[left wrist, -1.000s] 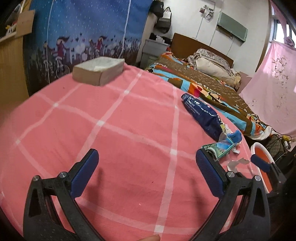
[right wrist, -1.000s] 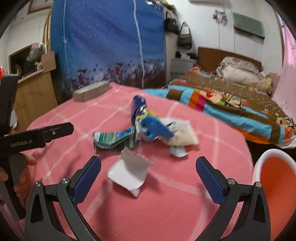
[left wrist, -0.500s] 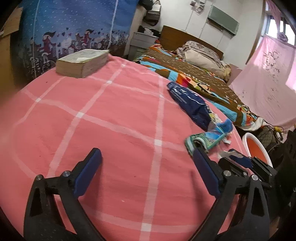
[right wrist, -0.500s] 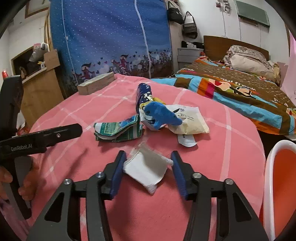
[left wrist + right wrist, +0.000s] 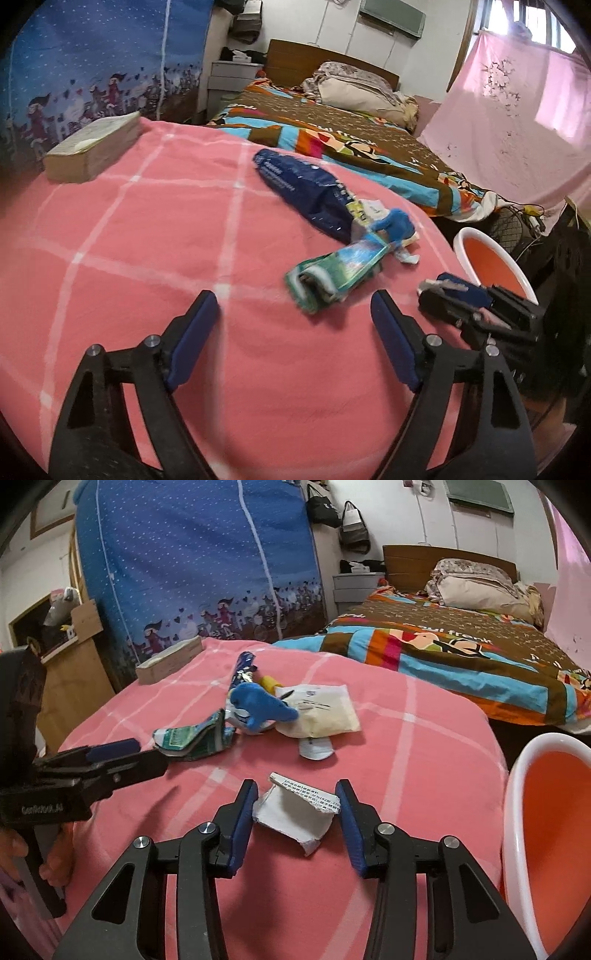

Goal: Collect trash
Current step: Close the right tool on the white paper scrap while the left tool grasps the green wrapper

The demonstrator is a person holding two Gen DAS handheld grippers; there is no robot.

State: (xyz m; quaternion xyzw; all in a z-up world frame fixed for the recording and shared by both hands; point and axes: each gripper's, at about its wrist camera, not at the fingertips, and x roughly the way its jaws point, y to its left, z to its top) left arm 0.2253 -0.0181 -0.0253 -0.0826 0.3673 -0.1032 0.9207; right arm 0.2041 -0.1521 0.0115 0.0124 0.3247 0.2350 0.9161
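Trash lies on a pink checked tablecloth (image 5: 406,738). My right gripper (image 5: 295,812) has closed on a torn white paper scrap (image 5: 295,814), both pads touching its edges. Beyond it lie a green folded wrapper (image 5: 195,738), a blue crumpled piece (image 5: 262,705), a cream pouch (image 5: 321,716), a small white scrap (image 5: 316,747) and a dark blue bag (image 5: 242,668). My left gripper (image 5: 291,332) is open and empty, just short of the green wrapper (image 5: 332,277); the dark blue bag (image 5: 306,192) lies beyond. The right gripper shows at its right (image 5: 454,295).
A white bin with an orange inside (image 5: 554,830) stands off the table's right edge, also in the left wrist view (image 5: 491,258). A thick book (image 5: 92,147) lies at the far left of the table. A bed (image 5: 461,646) is behind.
My right gripper closed from wide open onto the white paper scrap. My left gripper moved right and forward toward the green wrapper, staying open.
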